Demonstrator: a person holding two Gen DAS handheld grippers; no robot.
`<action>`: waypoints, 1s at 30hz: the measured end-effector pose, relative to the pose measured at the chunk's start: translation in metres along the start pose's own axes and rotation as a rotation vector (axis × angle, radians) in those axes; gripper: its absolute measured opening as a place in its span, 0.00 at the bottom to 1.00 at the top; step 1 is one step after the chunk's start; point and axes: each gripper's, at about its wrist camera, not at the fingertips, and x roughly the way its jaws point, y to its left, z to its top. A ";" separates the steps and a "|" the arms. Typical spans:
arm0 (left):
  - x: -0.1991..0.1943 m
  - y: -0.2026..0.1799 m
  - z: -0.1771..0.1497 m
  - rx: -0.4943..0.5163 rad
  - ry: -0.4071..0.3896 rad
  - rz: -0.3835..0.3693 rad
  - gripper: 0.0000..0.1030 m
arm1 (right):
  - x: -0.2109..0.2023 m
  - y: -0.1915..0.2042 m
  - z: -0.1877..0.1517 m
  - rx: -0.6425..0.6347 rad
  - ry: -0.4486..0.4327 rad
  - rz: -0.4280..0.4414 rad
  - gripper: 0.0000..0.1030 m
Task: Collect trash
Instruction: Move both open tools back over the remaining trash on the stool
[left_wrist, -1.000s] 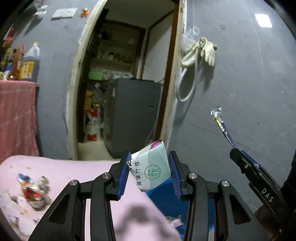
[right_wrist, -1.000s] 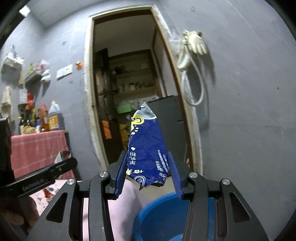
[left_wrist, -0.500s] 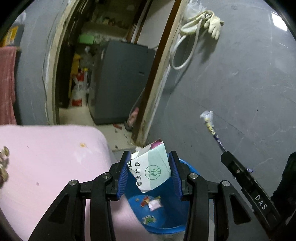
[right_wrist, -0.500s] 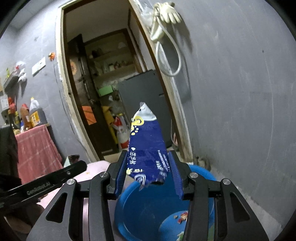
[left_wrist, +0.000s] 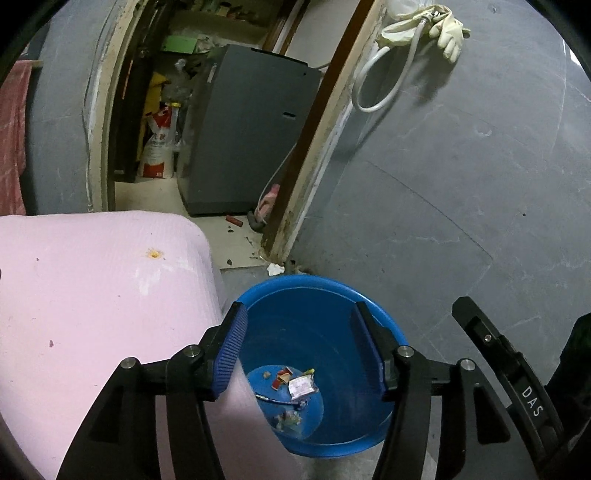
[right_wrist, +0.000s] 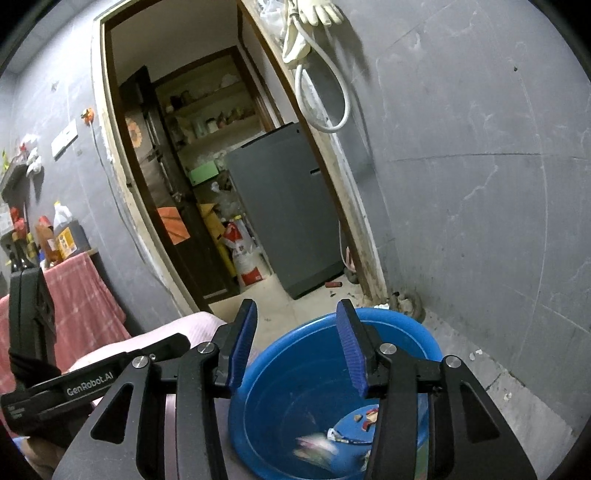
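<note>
Both pairs of fingers are now empty. The left gripper (left_wrist: 299, 347) has just been opening: its blue-padded fingers (left_wrist: 231, 350) stand moderately apart with nothing between them, where half a second ago they clamped a white paper carton printed in green. The right gripper (right_wrist: 297, 347) also holds nothing; its fingers (right_wrist: 242, 343) stand at a middling gap hardly wider than when they gripped the dark blue snack wrapper, yet the wrapper is gone from them. Both grippers point down over the blue basin (left_wrist: 384, 325), which stands on the floor just beside the corner of the pink-covered tabletop (left_wrist: 92, 288) and near the grey wall. At the basin's bottom lies a small heap of scraps (left_wrist: 291, 387); in the right wrist view a blurred pale-and-green shape (right_wrist: 314, 446) shows low inside the basin, probably one of the released pieces mid-fall or just landing, though the blur makes it hard to tell which. A blue strip among the scraps may be the wrapper. So this pair of drops looks done, and the next step is likely to return to the tabletop for more litter; none is visible there now.
</note>
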 end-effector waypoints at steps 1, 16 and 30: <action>-0.003 0.001 0.000 0.002 -0.007 0.004 0.53 | -0.001 0.001 0.000 -0.001 -0.005 0.000 0.46; -0.069 0.024 0.003 0.034 -0.204 0.143 0.92 | -0.018 0.026 0.005 -0.069 -0.123 0.048 0.79; -0.153 0.067 -0.004 0.064 -0.398 0.325 0.97 | -0.036 0.091 0.006 -0.187 -0.267 0.152 1.00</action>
